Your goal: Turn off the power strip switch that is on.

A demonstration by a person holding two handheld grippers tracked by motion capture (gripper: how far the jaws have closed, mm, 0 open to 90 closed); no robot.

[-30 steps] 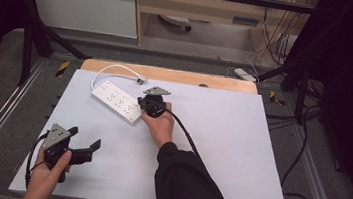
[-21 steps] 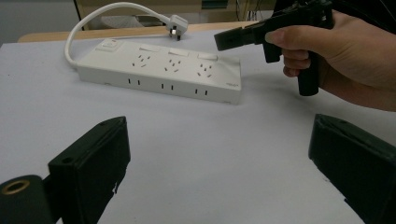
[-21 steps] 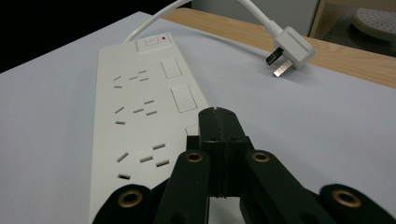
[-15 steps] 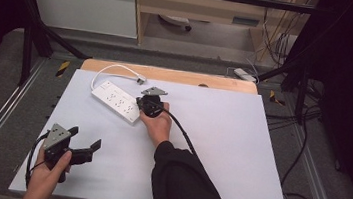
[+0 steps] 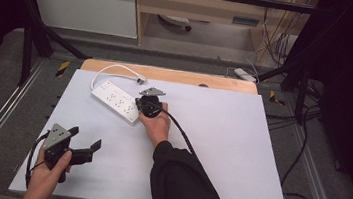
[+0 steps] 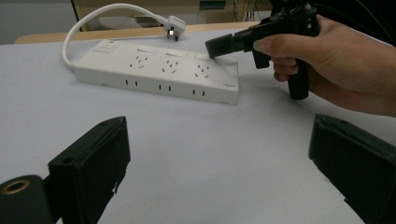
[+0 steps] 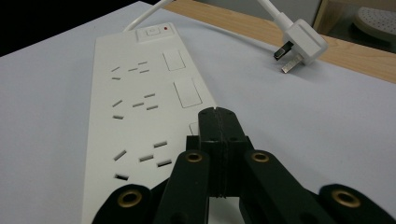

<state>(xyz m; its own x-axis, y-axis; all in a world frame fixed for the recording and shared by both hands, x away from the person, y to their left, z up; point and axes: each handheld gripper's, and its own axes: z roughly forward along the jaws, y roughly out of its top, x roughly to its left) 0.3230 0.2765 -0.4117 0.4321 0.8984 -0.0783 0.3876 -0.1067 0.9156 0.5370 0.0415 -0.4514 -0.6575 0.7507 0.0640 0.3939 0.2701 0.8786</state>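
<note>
Pressing its closed jaws on the near end of the power strip (image 5: pixel 115 101), the right gripper (image 7: pixel 218 122) may slide off the small cover and push the strip left, while the left gripper (image 5: pixel 83 145) waits wide open and empty.

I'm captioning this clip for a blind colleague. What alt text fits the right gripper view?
The right gripper, jaws shut together, rests its tips over the near end of a white power strip on a pale table. The strip's plug lies unplugged near the wooden far edge.

White power strip (image 5: pixel 115 101) — flat on the bench (image 5: pixel 219 149), angled at its far left, cord looped back to a loose plug (image 5: pixel 140 79).
</note>
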